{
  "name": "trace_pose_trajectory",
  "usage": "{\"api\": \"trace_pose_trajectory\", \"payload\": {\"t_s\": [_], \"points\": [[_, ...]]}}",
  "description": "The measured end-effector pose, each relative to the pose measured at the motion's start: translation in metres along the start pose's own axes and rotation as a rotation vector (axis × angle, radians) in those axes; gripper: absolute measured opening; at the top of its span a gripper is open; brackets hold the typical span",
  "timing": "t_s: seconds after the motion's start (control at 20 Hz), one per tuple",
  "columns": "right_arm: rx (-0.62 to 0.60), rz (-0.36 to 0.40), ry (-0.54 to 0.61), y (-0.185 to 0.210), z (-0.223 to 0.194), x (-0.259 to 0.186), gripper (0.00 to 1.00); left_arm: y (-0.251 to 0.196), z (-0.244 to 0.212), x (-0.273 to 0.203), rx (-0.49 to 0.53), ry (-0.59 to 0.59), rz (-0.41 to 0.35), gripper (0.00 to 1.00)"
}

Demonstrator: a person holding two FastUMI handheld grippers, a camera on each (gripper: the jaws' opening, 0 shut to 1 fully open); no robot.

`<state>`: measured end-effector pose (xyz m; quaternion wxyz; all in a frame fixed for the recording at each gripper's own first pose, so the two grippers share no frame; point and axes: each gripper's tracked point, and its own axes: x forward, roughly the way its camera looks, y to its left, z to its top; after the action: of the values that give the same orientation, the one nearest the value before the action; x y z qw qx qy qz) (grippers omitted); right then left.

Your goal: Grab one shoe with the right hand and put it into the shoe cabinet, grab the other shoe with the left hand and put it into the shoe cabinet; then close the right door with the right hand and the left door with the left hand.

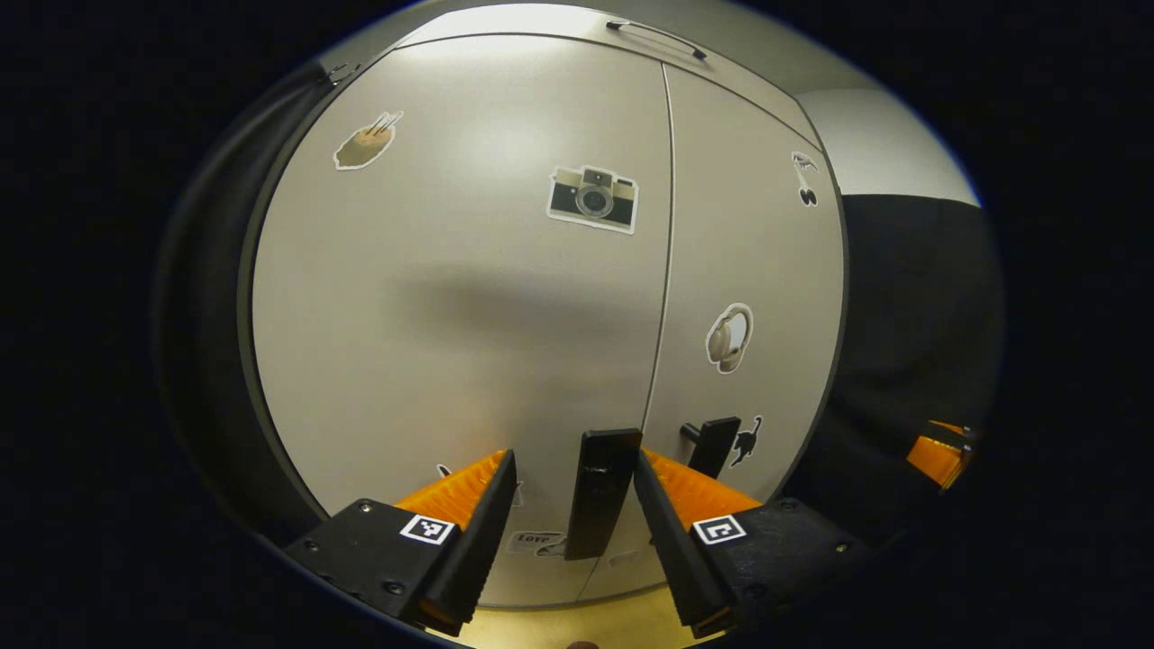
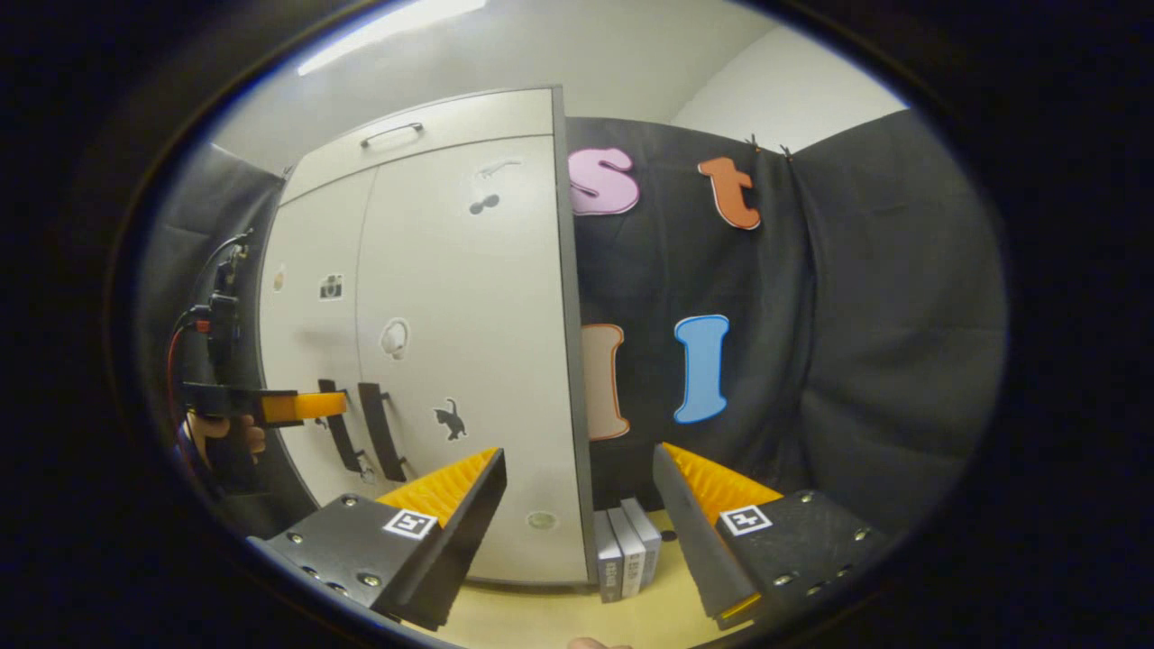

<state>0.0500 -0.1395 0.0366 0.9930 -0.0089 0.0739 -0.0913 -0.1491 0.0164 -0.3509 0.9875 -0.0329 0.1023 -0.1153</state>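
I am holding my left gripper (image 1: 574,505) right at the shoe cabinet (image 1: 469,297), fingers spread wide on either side of the left door's handle (image 1: 599,491) without pressing it; both doors are lying shut, so the shoes are hidden; my right gripper (image 2: 577,509) is hanging back near the cabinet's right edge, fingers wide and holding nothing; beside the cabinet some boxes (image 2: 627,545) are standing on the worktop (image 2: 541,617).

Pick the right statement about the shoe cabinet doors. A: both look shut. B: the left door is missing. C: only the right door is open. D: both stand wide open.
A: in the left gripper view the left door and right door sit flush along one thin seam.
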Motion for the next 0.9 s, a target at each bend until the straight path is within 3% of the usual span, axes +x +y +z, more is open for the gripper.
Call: {"api": "trace_pose_trajectory", "payload": {"t_s": [0.9], "points": [[0.013,0.081,0.006,0.029,-0.003,-0.050,0.98,0.008,-0.008,-0.077,-0.018,0.007,0.066,0.78]]}}
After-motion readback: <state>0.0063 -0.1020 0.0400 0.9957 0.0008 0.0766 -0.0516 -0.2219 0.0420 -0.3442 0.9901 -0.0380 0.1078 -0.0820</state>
